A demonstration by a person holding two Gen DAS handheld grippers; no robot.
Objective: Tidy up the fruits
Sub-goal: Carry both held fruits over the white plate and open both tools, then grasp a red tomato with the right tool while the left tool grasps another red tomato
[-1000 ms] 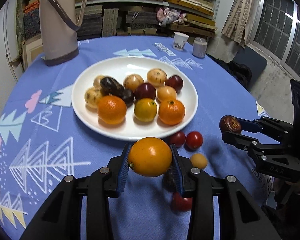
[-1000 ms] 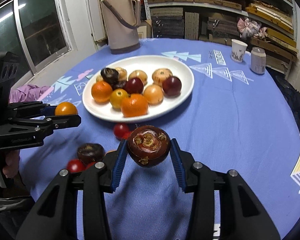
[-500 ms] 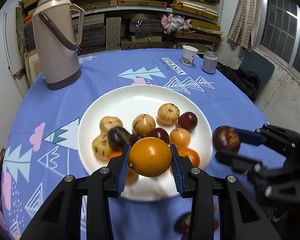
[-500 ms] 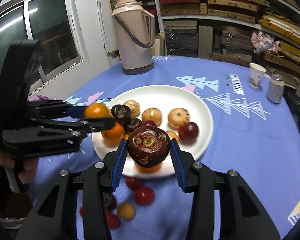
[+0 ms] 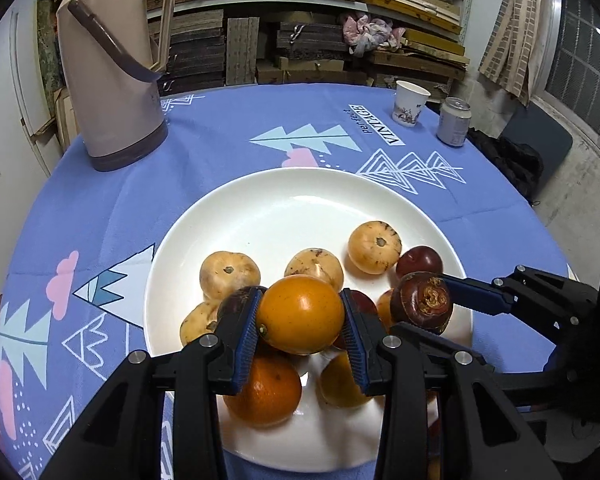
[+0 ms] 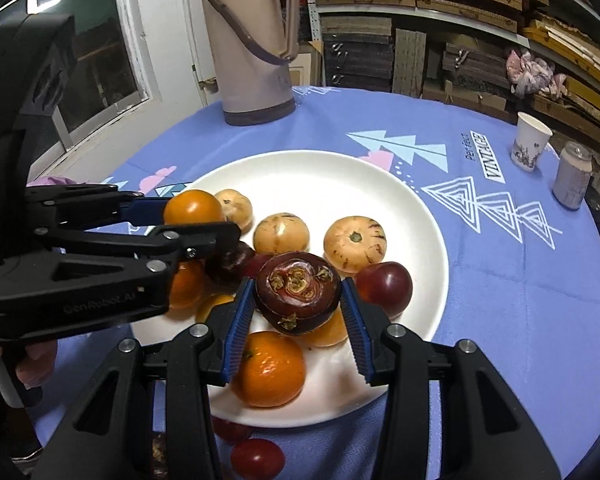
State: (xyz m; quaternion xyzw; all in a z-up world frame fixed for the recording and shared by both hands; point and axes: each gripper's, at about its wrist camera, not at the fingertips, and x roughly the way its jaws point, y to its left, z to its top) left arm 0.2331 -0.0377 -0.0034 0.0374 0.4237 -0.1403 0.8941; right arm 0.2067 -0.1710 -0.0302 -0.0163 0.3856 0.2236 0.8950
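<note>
Shelves stacked with flat boards and boxes fill the back wall behind a round surface (image 5: 228, 160) covered in a blue patterned cloth. Seen from the left wrist, a tan thermos jug (image 5: 112, 68) stands at the far left of the surface, with a paper cup (image 5: 410, 103) and a drink can (image 5: 453, 121) just beside each other at the far right. A white plate (image 5: 284, 204) near the middle carries a cluster of fruit: pale yellow-brown ones, dark red ones and oranges. The left hand-held gripper (image 5: 300, 320) has its blue pads pressed against both sides of an orange fruit (image 5: 300, 314), held above the plate's near half. To its right, the right hand-held gripper (image 5: 424, 310) reaches in sideways, clamped on a dark mangosteen (image 5: 422, 307) over the plate's right side. From the right wrist, the same plate (image 6: 340, 176) lies ahead, the thermos jug (image 6: 256, 44) behind it and the paper cup (image 6: 531, 146) and drink can (image 6: 573, 181) far right. The right hand-held gripper (image 6: 298, 300) grips the mangosteen (image 6: 298, 292) between its pads above the piled fruit. The left hand-held gripper (image 6: 194, 216) enters from the left with the orange fruit (image 6: 193, 207) pinched at its tip, over the plate's left edge. Small red fruits (image 6: 256, 458) lie on the cloth just before the plate's near rim.
</note>
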